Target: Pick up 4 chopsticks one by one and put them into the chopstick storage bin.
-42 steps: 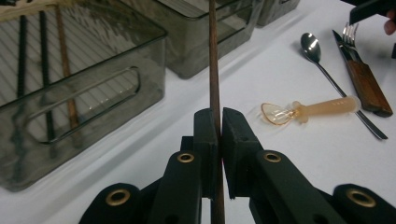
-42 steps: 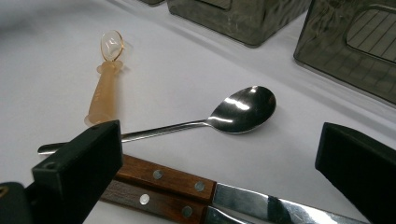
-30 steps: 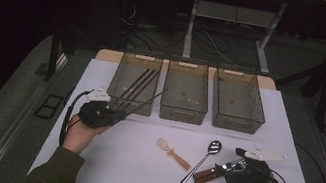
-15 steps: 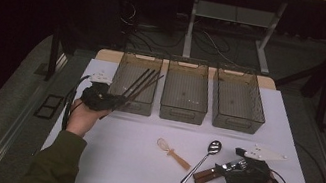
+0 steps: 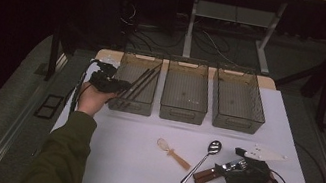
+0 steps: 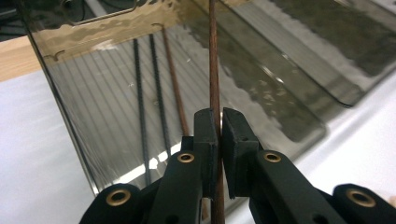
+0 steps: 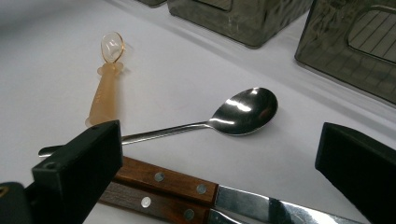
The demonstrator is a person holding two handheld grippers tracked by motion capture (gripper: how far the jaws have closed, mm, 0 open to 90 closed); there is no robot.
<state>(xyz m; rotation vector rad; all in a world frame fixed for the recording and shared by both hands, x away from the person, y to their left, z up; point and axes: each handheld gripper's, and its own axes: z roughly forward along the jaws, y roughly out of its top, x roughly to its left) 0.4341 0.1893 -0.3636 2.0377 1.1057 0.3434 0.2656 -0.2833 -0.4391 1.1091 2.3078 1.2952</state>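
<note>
The left hand-held gripper (image 6: 219, 135) has moved to the left bin (image 5: 126, 70), clamping a brown chopstick (image 6: 214, 60) over it.

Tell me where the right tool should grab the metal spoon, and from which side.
Grip the spoon at mid-handle, coming straight down with the jaws across it. The thin handle lies flat with bare table on both sides there; its end sits close to the knife handles, and the bowl is too wide and rounded.
</note>
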